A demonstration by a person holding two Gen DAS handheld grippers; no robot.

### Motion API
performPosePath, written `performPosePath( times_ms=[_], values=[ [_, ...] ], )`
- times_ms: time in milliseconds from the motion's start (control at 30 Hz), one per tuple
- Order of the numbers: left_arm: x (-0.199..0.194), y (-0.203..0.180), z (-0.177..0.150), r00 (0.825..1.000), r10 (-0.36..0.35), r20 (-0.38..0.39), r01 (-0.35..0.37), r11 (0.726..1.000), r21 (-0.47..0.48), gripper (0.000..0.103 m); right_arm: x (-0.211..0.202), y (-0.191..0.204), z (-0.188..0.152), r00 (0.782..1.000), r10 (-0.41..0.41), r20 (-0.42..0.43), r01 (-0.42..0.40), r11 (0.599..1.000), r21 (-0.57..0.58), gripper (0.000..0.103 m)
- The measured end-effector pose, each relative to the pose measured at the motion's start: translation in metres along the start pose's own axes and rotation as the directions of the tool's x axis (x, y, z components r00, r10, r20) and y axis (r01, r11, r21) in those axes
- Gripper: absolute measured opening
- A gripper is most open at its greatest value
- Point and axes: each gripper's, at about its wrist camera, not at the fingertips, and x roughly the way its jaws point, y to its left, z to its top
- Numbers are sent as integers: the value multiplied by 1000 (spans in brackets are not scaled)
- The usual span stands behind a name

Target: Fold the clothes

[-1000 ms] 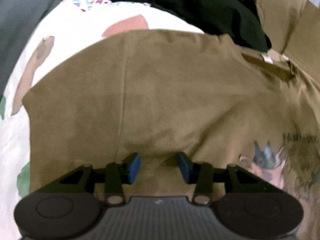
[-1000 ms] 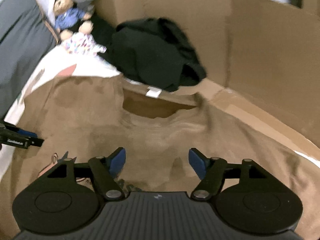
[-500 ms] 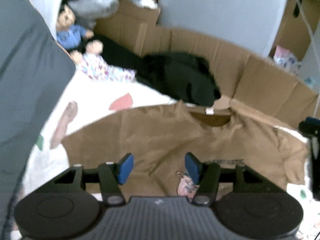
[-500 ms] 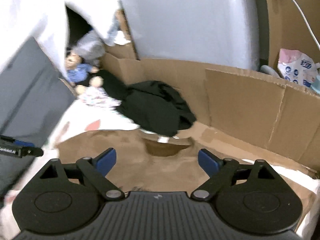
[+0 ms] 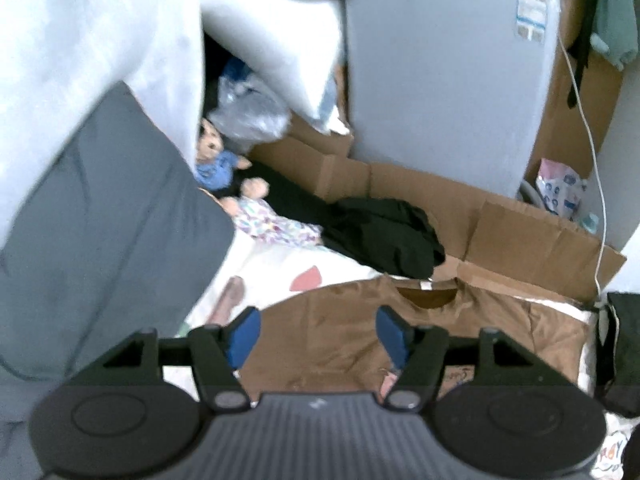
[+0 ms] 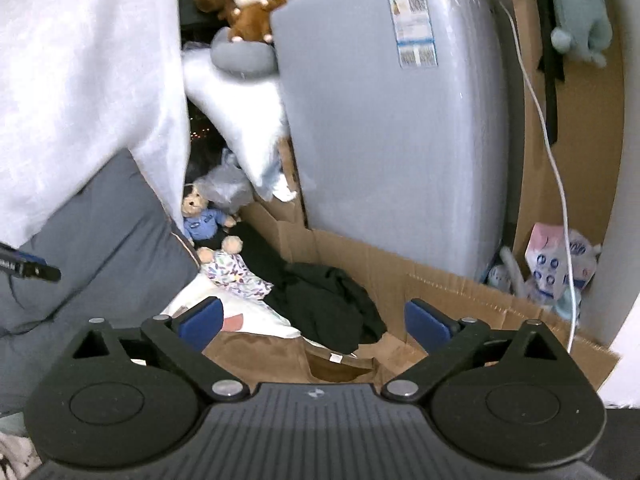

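Observation:
A brown T-shirt (image 5: 332, 336) lies spread flat on a white patterned sheet (image 5: 272, 268), its collar (image 5: 426, 296) toward the far side. In the right wrist view only the collar end of the T-shirt (image 6: 264, 354) shows. A black garment (image 5: 384, 236) sits crumpled just behind the collar. My left gripper (image 5: 318, 332) hangs open above the shirt, holding nothing. My right gripper (image 6: 314, 322) is open wide, raised well above the shirt, with nothing between its fingers.
Cardboard walls (image 5: 532, 240) ring the far side, with a tall grey appliance (image 6: 396, 140) behind. A grey cushion (image 5: 100, 224) and white fabric (image 5: 92, 28) stand at the left. Stuffed dolls (image 5: 216, 164) and a printed cloth (image 5: 272, 224) lie at the back left. A white cable (image 6: 544, 140) hangs at the right.
Both grippers have lifted up and back from the shirt, so the room behind has come into view. Their jaws have opened wider. The shirt stays flat.

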Motion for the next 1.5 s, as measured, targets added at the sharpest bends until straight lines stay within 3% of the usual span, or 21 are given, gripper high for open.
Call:
performPosePath(
  times_ms=[167,433,533,767,900,1167,1400,1500],
  values=[
    [-21,11,-3,1000,-10,6,11,1000,-10,67,-25,7,5,998,1,-62,-2,1000,-15,100],
    [-39,13,-26,996,-86,31,87,996,-28,68,-106,2,8,997,-32,-67,27,998,-63,100],
    [-41,12,-33,997,-77,17,77,997,-23,68,-134,-3,14,998,-41,-50,36,994,-103,100],
    [-79,15,-42,995,-95,28,96,994,-48,68,-171,-31,8,998,-67,-6,67,998,17,100],
    [-103,16,-52,997,-79,15,80,996,-33,70,-185,-41,-4,998,-65,-14,66,998,18,100],
    [-129,25,-79,1000,-26,-6,26,1000,12,71,-178,-47,-9,998,-53,-32,54,998,25,100],
    [-105,47,-68,994,-107,21,108,993,-37,75,-148,-41,-22,988,-84,-128,86,996,9,100],
    [-79,53,-72,991,-135,5,135,991,-11,75,-124,-40,-30,984,-65,-164,75,996,53,100]
  ],
)
